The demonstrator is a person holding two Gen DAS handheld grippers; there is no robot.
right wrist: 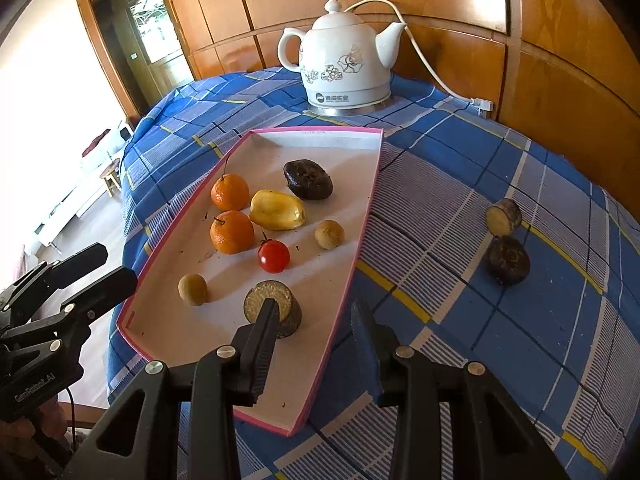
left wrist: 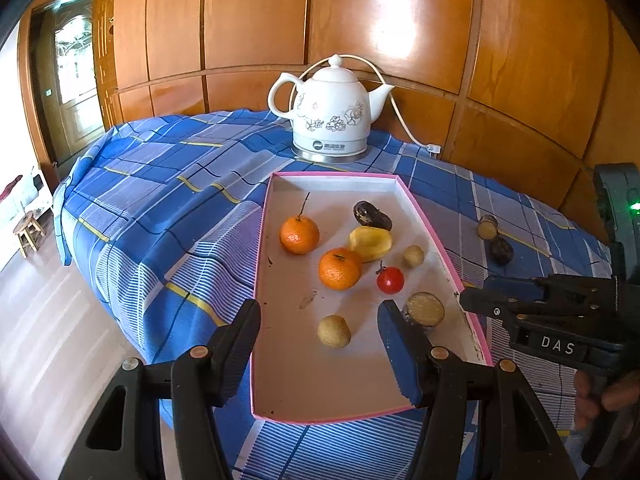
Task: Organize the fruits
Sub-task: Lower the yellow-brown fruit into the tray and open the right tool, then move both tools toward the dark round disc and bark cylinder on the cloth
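Observation:
A pink-rimmed white tray point(left wrist: 280, 392) point(right wrist: 320, 140) holds two oranges point(left wrist: 299, 235) point(right wrist: 232, 231), a yellow fruit point(left wrist: 370, 243) point(right wrist: 277, 209), a cherry tomato point(left wrist: 390, 280) point(right wrist: 273, 256), two small brown fruits point(left wrist: 334, 331) point(right wrist: 193, 289), a dark fruit point(left wrist: 372, 215) point(right wrist: 308, 179) and a cut passion fruit half point(left wrist: 425, 309) point(right wrist: 280, 300). Two more dark halves point(right wrist: 505, 216) point(right wrist: 508, 260) lie on the cloth to the right. My left gripper point(left wrist: 318, 312) is open above the tray's near end. My right gripper point(right wrist: 314, 312) is open over the tray's right rim, beside the cut half.
A white floral kettle point(left wrist: 334, 116) point(right wrist: 344, 68) with a cord stands behind the tray on the blue checked tablecloth point(left wrist: 180, 200). A wooden panel wall point(left wrist: 360, 20) is behind. The table edge drops to the floor point(left wrist: 48, 340) on the left.

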